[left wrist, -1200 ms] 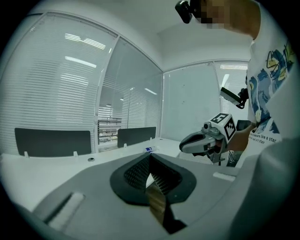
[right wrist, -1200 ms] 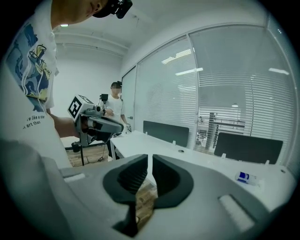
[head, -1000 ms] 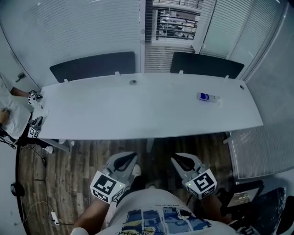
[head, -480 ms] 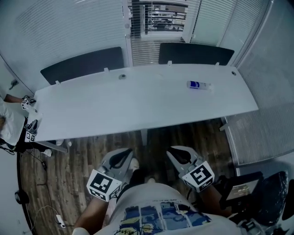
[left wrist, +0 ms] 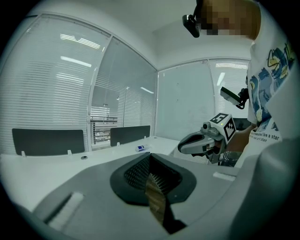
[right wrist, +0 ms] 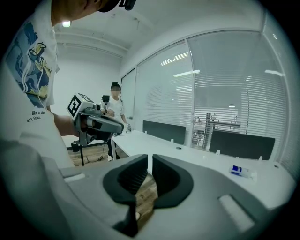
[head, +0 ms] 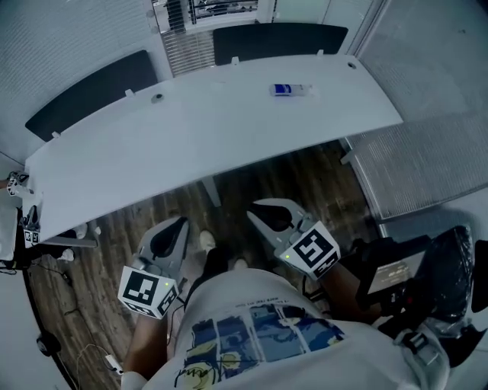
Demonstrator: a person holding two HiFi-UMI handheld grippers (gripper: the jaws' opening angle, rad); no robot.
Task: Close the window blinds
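The white slatted blinds [head: 76, 38] cover the glass wall behind the desk. One narrow section [head: 221, 9] stands with its slats open, and the room beyond shows through; it appears as blinds gap [left wrist: 104, 129] and blinds gap [right wrist: 211, 126] in the gripper views. My left gripper [head: 180, 222] and right gripper [head: 255, 207] hang low by my body over the wood floor, well short of the desk. The left gripper [left wrist: 149, 161] is shut and empty. The right gripper [right wrist: 150, 161] also looks shut, with only a thin slit between its pads and nothing in it.
A long white desk [head: 191, 145] lies between me and the blinds, with a small bottle [head: 291, 90] on it and dark partition panels [head: 91, 91] along its far edge. Another person [right wrist: 115, 108] stands at the left end. A grey ribbed unit [head: 412, 167] sits on the right.
The desk and blinds have slid up and to the left in the head view, as the view tips down and to the right. Both grippers stay low and shut.
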